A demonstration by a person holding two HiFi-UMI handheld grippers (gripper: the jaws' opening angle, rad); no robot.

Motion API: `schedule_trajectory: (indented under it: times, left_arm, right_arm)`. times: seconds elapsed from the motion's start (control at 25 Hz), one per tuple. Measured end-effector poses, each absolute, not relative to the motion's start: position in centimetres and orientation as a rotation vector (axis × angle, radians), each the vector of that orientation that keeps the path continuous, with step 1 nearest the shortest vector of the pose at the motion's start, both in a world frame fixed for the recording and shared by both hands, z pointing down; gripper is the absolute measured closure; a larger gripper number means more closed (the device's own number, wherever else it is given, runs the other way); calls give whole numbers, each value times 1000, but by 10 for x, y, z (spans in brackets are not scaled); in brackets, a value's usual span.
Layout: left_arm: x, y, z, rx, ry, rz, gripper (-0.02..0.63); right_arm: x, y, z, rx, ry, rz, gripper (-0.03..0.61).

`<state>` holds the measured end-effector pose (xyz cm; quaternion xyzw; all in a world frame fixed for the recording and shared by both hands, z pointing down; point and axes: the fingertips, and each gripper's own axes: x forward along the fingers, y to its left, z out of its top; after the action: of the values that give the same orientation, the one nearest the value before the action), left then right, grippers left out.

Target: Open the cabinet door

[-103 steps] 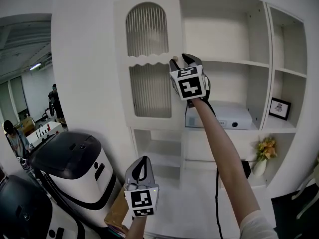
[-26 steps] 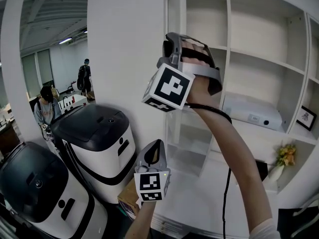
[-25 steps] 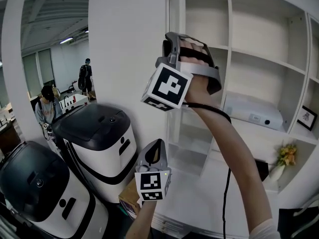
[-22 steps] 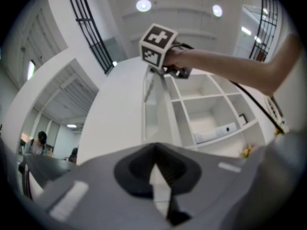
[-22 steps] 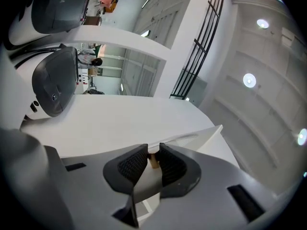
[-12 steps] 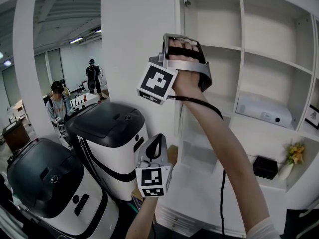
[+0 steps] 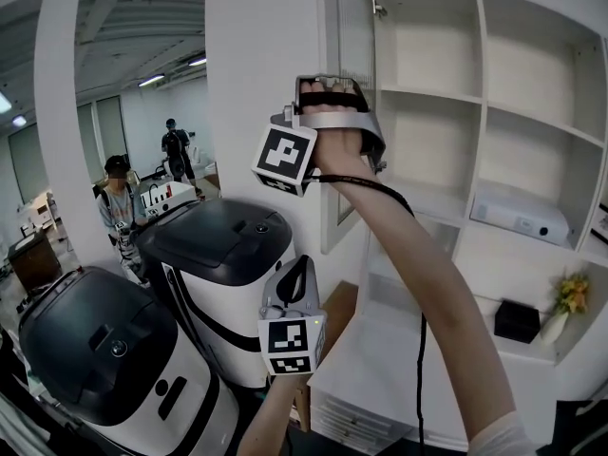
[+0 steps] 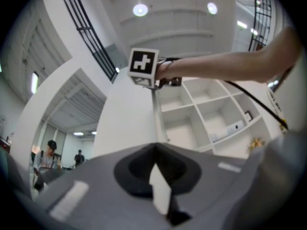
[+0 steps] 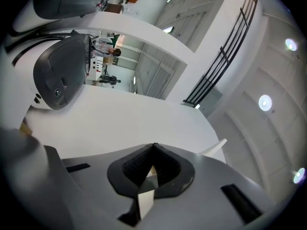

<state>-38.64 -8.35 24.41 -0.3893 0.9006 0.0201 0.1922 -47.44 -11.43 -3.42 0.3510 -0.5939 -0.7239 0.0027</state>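
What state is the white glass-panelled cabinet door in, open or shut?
Open. The white glass-panelled cabinet door stands out from the cabinet, nearly edge-on, and the white shelves behind it are exposed.

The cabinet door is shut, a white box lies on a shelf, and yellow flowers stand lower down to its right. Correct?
Not quite: the cabinet door is swung open, not shut; the head view shows it edge-on, turned out toward the camera. The white box does lie on a shelf, with the yellow flowers lower down to its right.
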Motion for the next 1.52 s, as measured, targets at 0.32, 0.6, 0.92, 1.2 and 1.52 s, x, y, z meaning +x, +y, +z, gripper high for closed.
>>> schedule_trajectory:
  times: [0.32, 0.6, 0.92, 1.2, 1.52]
  left_arm:
    - [-401, -65, 245, -1048, 2551, 53, 606]
    - [-391, -73, 241, -1043, 2550, 56, 606]
    - [-380, -76, 237, -1005, 2562, 55, 606]
    - [-352, -106, 218, -1029, 2510, 108, 606]
    - [-276, -151, 202, -1170, 2354, 151, 606]
  right_arm:
    - [-487, -107, -26, 1120, -1786, -2338, 578]
    - [-486, -104, -24, 1061, -1796, -2392, 578]
    - [-459, -84, -20, 888, -2095, -2428, 578]
    - [-354, -83, -13, 573, -2702, -2253, 578]
    - [-211, -170, 46, 342, -3184, -1727, 577]
